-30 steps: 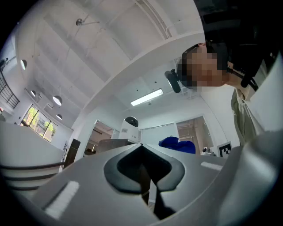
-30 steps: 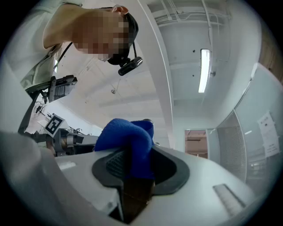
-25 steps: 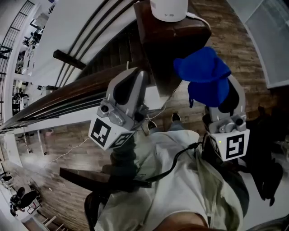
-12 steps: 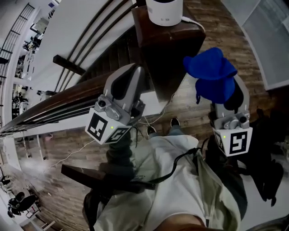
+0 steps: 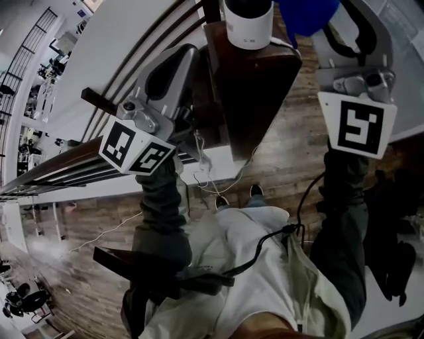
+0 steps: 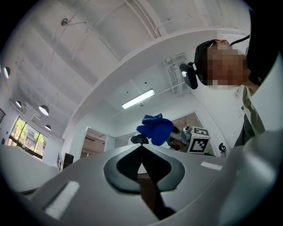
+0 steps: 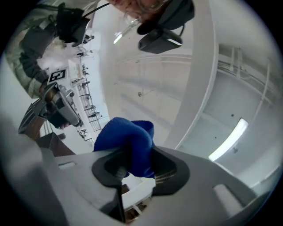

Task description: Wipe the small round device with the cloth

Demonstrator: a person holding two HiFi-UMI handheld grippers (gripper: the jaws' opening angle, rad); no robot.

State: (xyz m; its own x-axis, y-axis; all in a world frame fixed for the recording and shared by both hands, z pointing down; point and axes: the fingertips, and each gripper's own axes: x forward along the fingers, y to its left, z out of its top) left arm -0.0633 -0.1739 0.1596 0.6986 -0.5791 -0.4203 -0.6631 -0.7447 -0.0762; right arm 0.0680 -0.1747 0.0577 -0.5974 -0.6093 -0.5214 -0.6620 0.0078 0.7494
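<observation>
The small round device (image 5: 246, 23), white with a dark top, stands on a dark wooden table (image 5: 255, 79) at the top of the head view. The right gripper (image 7: 137, 167) has its fingers clamped on a bunched blue cloth (image 7: 126, 139), held near the device's right side; I cannot tell whether they touch. The left gripper (image 6: 141, 148) hovers just left of the table, fingers pressed together with nothing between them. Only its own view shows a ceiling light (image 6: 138, 98) and the person's head camera (image 6: 191, 76).

device (image 5: 246, 26): top cut off by head view's edge | cloth (image 5: 307, 13): upper part cut off there too
</observation>
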